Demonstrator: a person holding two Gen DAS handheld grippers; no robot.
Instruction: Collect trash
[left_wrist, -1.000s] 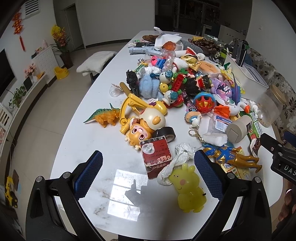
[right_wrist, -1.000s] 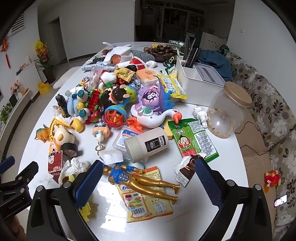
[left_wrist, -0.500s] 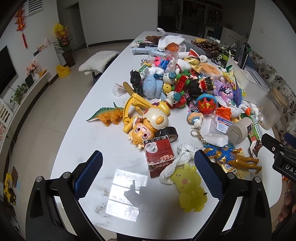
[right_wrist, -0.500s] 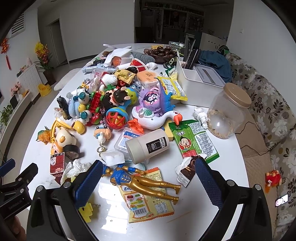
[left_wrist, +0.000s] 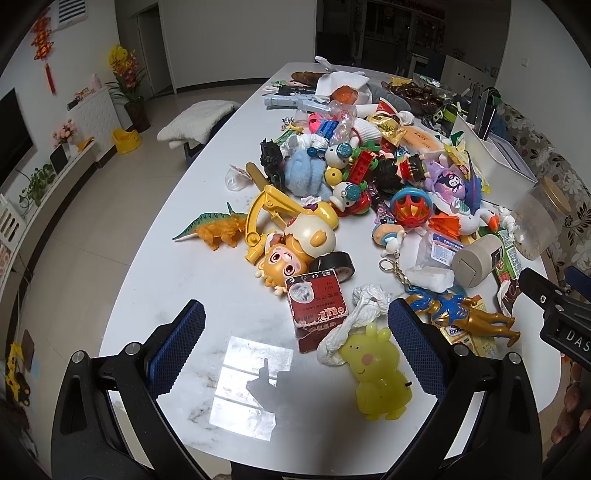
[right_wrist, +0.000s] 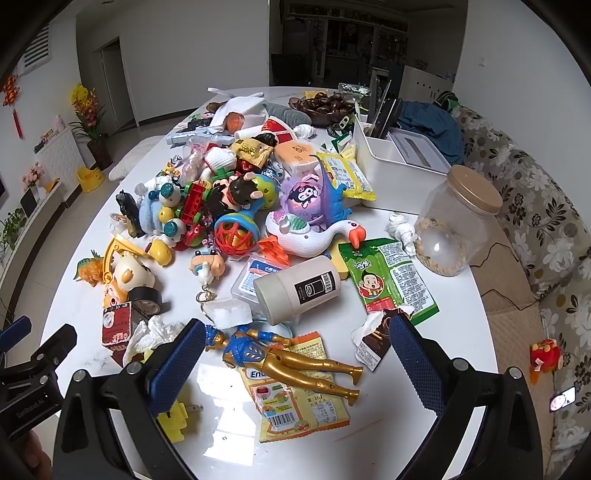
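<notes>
A white table is heaped with toys and trash. My left gripper is open and empty, above the near edge; a crumpled white tissue and a red box lie between its fingers. My right gripper is open and empty over an orange snack wrapper under a gold and blue figure. A torn brown wrapper lies by its right finger, a green snack bag beyond it. The tissue also shows in the right wrist view.
A yellow pig toy lies by the tissue. A beige cylinder, a glass jar, a white goose toy, a white box and a tape roll stand around. A sofa is on the right.
Both grippers have drawn slightly closer to the table and shifted a little; the heap sits a bit lower and nearer in view. Nothing was picked up.
</notes>
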